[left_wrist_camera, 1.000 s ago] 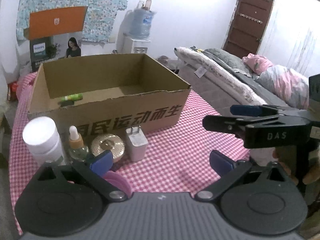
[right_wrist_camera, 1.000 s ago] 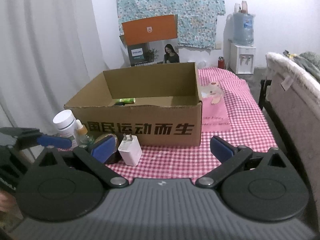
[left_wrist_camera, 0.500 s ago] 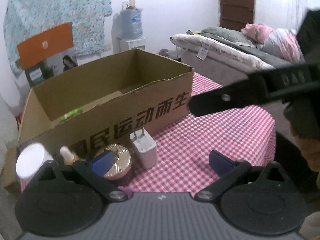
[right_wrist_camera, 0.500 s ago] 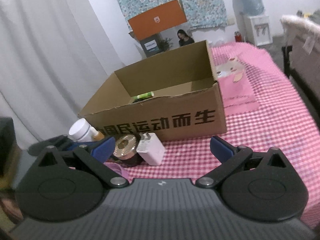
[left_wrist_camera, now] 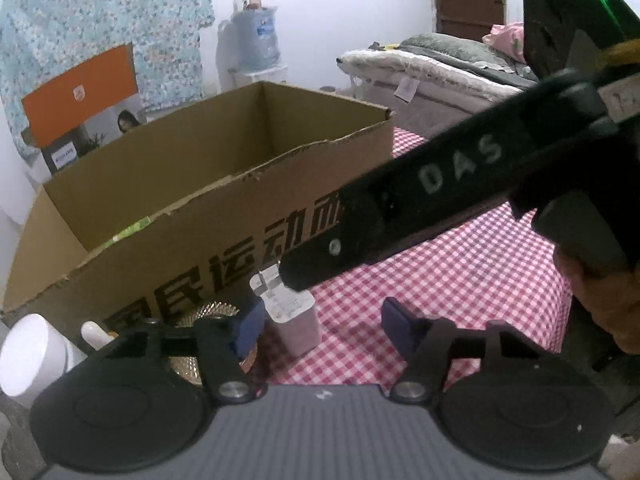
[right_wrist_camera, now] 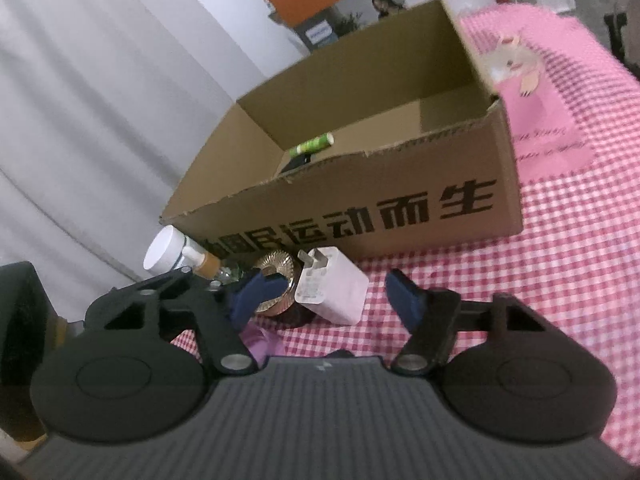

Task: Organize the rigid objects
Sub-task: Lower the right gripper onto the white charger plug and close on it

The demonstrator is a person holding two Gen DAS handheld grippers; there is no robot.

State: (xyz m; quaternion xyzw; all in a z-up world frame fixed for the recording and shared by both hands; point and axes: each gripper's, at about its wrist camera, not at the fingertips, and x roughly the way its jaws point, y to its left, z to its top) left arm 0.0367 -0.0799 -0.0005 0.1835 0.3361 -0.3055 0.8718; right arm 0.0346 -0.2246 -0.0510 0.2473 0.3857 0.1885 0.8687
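Observation:
An open cardboard box (left_wrist_camera: 224, 208) (right_wrist_camera: 400, 200) stands on the pink checked tablecloth (left_wrist_camera: 460, 280). A green tube (right_wrist_camera: 313, 145) lies inside it. In front of the box stand a white charger plug (left_wrist_camera: 294, 312) (right_wrist_camera: 332, 292), a gold round jar (right_wrist_camera: 274, 276) (left_wrist_camera: 216, 312), a dropper bottle (right_wrist_camera: 208, 270) and a white-capped jar (left_wrist_camera: 28, 352) (right_wrist_camera: 164, 250). My left gripper (left_wrist_camera: 320, 326) is open just in front of the charger. My right gripper (right_wrist_camera: 332, 300) is open, its fingers on either side of the charger. Its arm (left_wrist_camera: 420, 208) crosses the left wrist view above the charger.
A pink card with a cartoon animal (right_wrist_camera: 532, 92) lies right of the box. A small pink object (right_wrist_camera: 262, 340) lies near the table's front edge. A bed (left_wrist_camera: 440, 68), a water dispenser (left_wrist_camera: 256, 40) and a white curtain (right_wrist_camera: 100, 100) surround the table.
Both grippers have moved forward and down toward the row of objects. The right gripper has swung left over the charger and now fills the left wrist view.

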